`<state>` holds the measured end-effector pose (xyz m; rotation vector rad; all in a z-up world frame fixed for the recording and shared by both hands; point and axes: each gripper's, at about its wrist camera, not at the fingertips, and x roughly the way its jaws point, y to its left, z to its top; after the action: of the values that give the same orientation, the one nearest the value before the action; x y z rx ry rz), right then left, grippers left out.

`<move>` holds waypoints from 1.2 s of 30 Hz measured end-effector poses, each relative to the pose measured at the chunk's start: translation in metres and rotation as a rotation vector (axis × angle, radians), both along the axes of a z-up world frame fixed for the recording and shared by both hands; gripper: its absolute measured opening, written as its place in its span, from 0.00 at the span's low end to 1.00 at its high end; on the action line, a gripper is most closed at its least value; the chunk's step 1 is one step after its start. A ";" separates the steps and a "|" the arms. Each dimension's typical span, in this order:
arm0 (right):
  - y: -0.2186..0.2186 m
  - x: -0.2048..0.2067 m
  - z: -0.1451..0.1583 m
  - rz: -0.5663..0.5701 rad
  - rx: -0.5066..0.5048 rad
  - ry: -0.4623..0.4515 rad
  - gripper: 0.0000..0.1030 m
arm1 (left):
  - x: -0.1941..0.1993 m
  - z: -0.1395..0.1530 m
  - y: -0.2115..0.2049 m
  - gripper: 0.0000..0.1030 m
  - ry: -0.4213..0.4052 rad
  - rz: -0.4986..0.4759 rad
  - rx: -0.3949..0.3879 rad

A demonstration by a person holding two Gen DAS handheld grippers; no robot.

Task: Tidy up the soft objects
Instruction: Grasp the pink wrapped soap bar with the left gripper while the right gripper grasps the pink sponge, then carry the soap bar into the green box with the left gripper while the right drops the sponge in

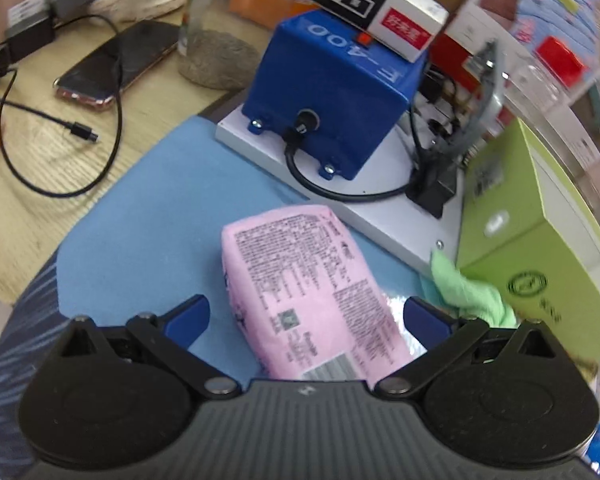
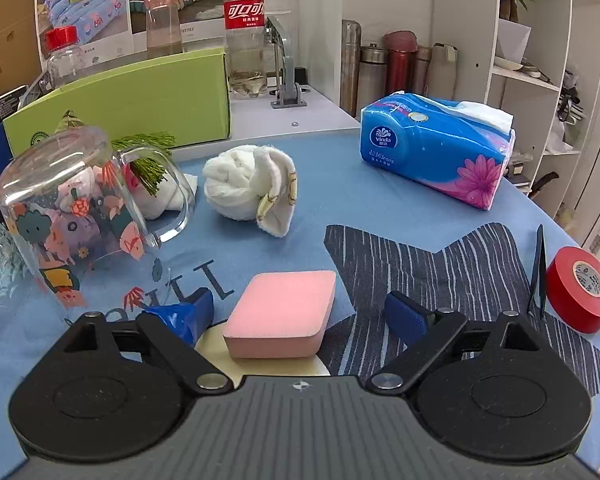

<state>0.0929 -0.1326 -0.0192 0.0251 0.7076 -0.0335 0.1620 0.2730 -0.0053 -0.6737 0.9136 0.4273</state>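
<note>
In the left wrist view, a pink soft pack with printed text (image 1: pixel 304 292) lies on the blue cloth (image 1: pixel 140 240) between the open jaws of my left gripper (image 1: pixel 306 318); neither finger touches it. A green rag (image 1: pixel 468 292) lies crumpled by the green box. In the right wrist view, a pink sponge (image 2: pixel 282 314) lies on the cloth between the open jaws of my right gripper (image 2: pixel 300 316), apart from both fingers. A rolled white sock (image 2: pixel 252 190) and a blue Vinda tissue pack (image 2: pixel 436 148) lie farther back.
A blue machine on a white base (image 1: pixel 328 92) and a green box (image 1: pixel 532 240) stand behind the pink pack. A phone (image 1: pixel 112 64) and a cable (image 1: pixel 60 128) lie on the wooden table. A printed glass mug (image 2: pixel 80 204), red tape (image 2: pixel 580 288), a cola bottle (image 2: pixel 244 36) and flasks (image 2: pixel 396 68) surround the sponge.
</note>
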 end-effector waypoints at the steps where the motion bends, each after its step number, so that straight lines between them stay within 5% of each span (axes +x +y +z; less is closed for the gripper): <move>1: 0.000 0.000 0.000 0.000 0.001 -0.003 0.78 | 0.005 -0.002 -0.001 0.99 0.022 0.029 -0.012; 10: 0.001 0.003 -0.002 0.012 0.001 -0.003 0.80 | 0.020 -0.011 -0.042 0.99 0.114 0.045 0.223; 13: -0.001 0.003 -0.002 0.029 0.005 -0.005 0.81 | 0.011 -0.011 -0.045 0.84 0.075 0.050 0.254; 14: -0.002 0.003 -0.002 0.057 0.012 -0.011 0.77 | 0.007 -0.008 -0.046 0.66 0.055 0.037 0.272; 16: -0.005 0.000 -0.002 0.078 0.029 -0.034 0.62 | 0.000 -0.005 -0.039 0.64 0.016 0.012 0.232; 17: -0.007 -0.004 -0.001 0.104 0.043 -0.053 0.27 | -0.004 -0.003 -0.032 0.63 -0.004 -0.009 0.201; 18: -0.008 -0.006 0.001 0.115 0.038 -0.063 0.25 | -0.008 -0.002 -0.027 0.63 -0.026 -0.022 0.157; 21: -0.018 -0.007 0.005 0.131 0.089 -0.050 0.23 | -0.022 0.010 -0.014 0.63 -0.084 -0.064 0.079; 28: -0.033 0.000 0.067 0.185 0.217 -0.205 0.24 | -0.012 0.096 -0.032 0.63 -0.303 -0.223 0.144; 32: -0.014 0.053 0.110 0.302 0.183 -0.277 0.25 | 0.039 0.127 -0.055 0.63 -0.357 -0.316 0.174; 36: 0.020 0.129 0.132 0.403 0.110 -0.251 0.26 | 0.096 0.123 -0.076 0.63 -0.321 -0.388 0.180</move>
<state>0.2217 -0.1125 0.1129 -0.0081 0.4527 0.3888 0.2581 0.1970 0.1180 -0.3723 0.6694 0.0495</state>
